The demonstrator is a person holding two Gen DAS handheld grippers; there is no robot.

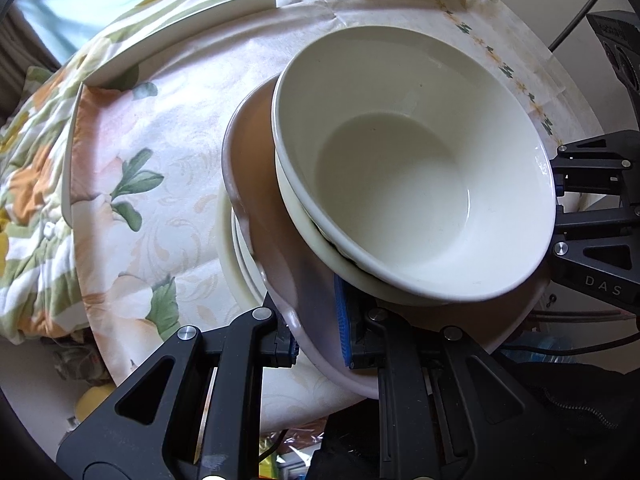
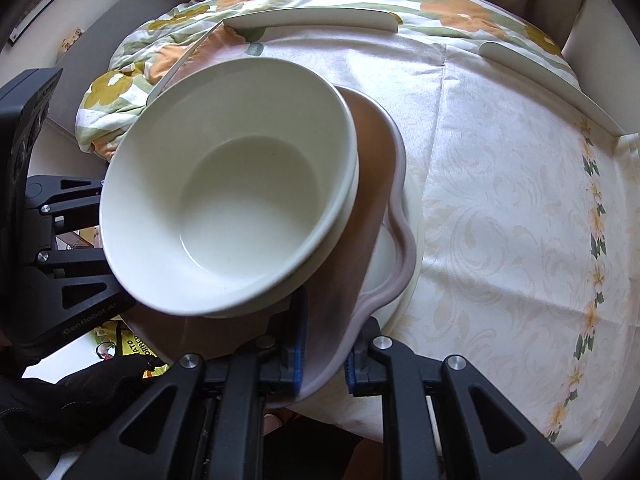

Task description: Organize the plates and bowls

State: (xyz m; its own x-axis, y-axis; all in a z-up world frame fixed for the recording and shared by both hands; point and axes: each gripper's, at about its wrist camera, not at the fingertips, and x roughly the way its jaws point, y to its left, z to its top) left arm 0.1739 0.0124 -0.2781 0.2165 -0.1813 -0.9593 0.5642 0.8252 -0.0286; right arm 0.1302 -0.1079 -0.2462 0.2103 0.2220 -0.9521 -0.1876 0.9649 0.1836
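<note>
stack: you've got two nested white bowls sitting on a wavy-edged pinkish plate, and under that there's a pale plate peeking out. The whole lot sits over the near part of the worktop with its floral cloth.

left gripper: clamped on the near rim of the pinkish plate, blue pads either side of the lip. Looks like a solid pinch.

right gripper: same deal, closed on the pinkish plate's rim from its own side, so both are holding one plate.

bowls: the top one looks tilted and off-centre, leaning toward the grippers rather than sitting flat. That's the bit I'd worry about.

how to do it well: my guess is you're carrying or setting down the stack, so keep both grippers level with each other. If one drops, the bowls will probably slide.

speed: go slow, no jerks, glazed bowls on a glazed plate are likely slippery.

release: I'd only let go once the plate is resting flat.

pale plate: can't tell if it's lifted with the rest or just lying underneath, so check.
</note>
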